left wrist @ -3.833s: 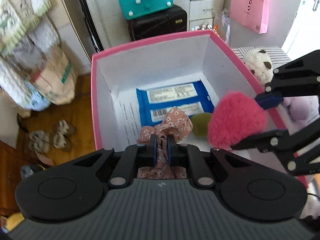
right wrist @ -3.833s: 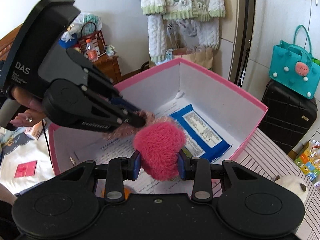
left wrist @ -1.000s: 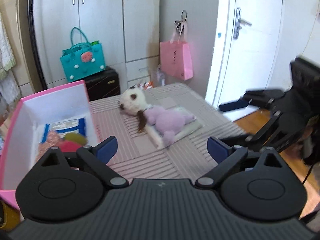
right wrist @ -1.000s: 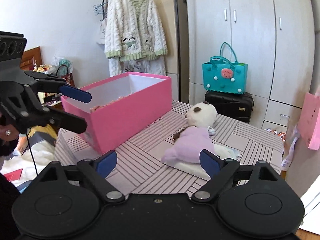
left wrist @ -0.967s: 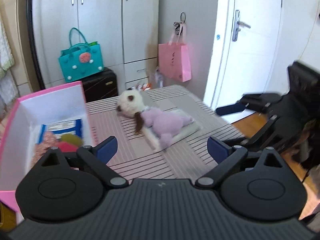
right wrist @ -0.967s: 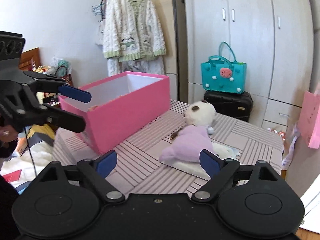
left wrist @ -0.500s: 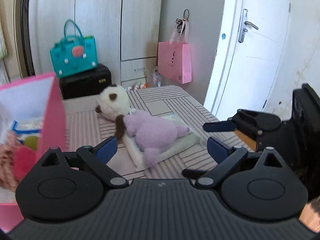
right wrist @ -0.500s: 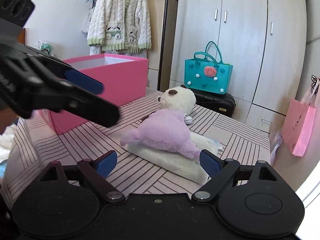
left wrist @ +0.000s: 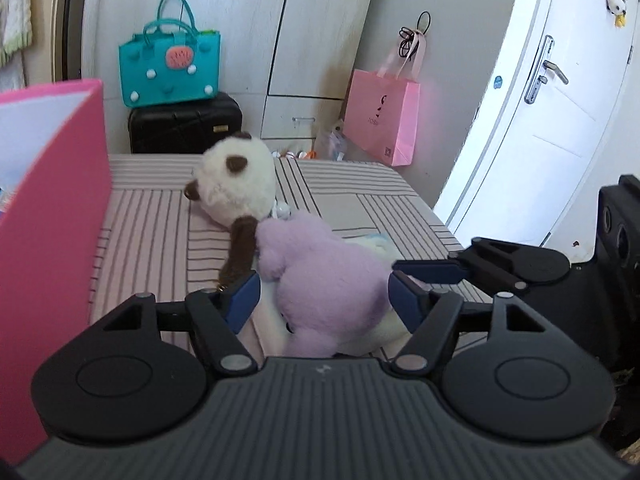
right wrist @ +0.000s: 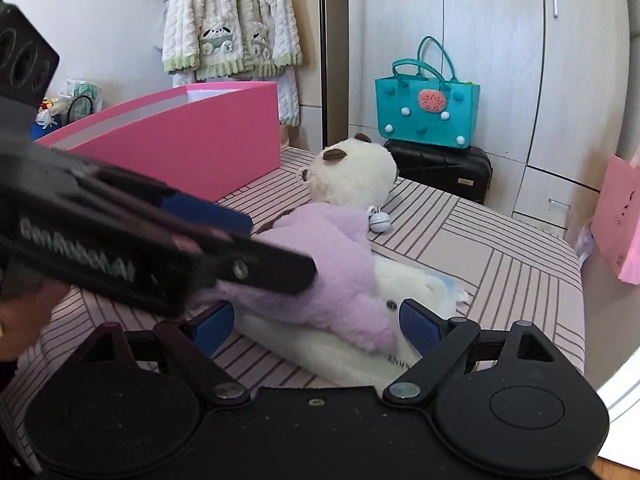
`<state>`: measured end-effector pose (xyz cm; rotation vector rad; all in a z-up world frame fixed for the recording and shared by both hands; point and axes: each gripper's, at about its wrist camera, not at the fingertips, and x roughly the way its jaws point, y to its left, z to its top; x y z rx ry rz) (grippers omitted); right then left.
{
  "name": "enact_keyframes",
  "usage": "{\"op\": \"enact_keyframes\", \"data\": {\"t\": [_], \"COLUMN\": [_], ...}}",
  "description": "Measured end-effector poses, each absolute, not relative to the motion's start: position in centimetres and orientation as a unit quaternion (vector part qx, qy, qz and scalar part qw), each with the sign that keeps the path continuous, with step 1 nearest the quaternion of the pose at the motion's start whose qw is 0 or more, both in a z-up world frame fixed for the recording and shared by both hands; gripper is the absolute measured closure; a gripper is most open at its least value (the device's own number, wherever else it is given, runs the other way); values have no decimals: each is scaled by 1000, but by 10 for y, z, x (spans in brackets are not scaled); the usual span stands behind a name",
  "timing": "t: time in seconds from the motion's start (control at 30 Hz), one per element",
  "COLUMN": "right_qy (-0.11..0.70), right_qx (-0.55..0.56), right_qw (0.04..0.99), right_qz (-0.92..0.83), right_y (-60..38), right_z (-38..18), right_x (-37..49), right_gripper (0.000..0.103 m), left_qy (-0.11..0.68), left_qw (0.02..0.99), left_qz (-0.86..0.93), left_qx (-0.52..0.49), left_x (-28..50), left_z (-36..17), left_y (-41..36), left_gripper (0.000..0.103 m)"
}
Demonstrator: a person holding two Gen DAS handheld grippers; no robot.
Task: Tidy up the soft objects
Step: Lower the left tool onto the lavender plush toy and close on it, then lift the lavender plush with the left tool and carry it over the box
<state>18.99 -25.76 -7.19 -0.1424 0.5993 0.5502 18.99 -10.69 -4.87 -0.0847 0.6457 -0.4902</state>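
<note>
I count one cream plush bear in a fuzzy lilac outfit (left wrist: 320,276) and one white soft pack (right wrist: 320,344) under it. I also count one open pink cardboard box (right wrist: 192,148) and two black handheld grippers (left wrist: 322,300) (right wrist: 316,322).

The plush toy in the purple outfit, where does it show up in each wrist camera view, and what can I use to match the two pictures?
Left wrist view: the plush toy lies at centre, on the striped table, between the open jaws.
Right wrist view: the plush toy lies at centre, partly behind the left gripper.
Shared landmark: the teal handbag on the black suitcase.
</note>
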Motion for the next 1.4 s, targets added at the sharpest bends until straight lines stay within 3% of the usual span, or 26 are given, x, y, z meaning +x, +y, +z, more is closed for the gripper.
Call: {"op": "enact_keyframes", "data": {"t": [0.1,0.2,0.23,0.3,0.43,0.8,1.4], "right_qy": [287,282,279,271,283,296,329], "right_qx": [-77,-76,-78,-87,-82,-51,-7], "right_qw": [916,917,918,918,915,929,910], "right_qz": [270,272,272,277,274,215,252], "right_y": [-255,-254,-253,-251,-253,-244,-235], "right_z": [-74,-75,-75,-73,-68,-68,-23], "right_x": [192,189,188,184,183,168,122], "right_gripper": [11,13,15,31,42,43,37], "left_qy": [319,314,314,317,317,340,358], "left_qw": [916,915,916,914,917,910,888], "left_qz": [-238,-241,-240,-239,-227,-218,-278], "left_qx": [-57,-74,-74,-82,-87,-97,-70], "left_x": [192,190,190,190,190,184,138], "left_z": [-55,-55,-54,-54,-55,-49,-4], "left_y": [-108,-106,-106,-104,-102,-108,-80], "left_gripper": [47,51,54,58,60,62,62]}}
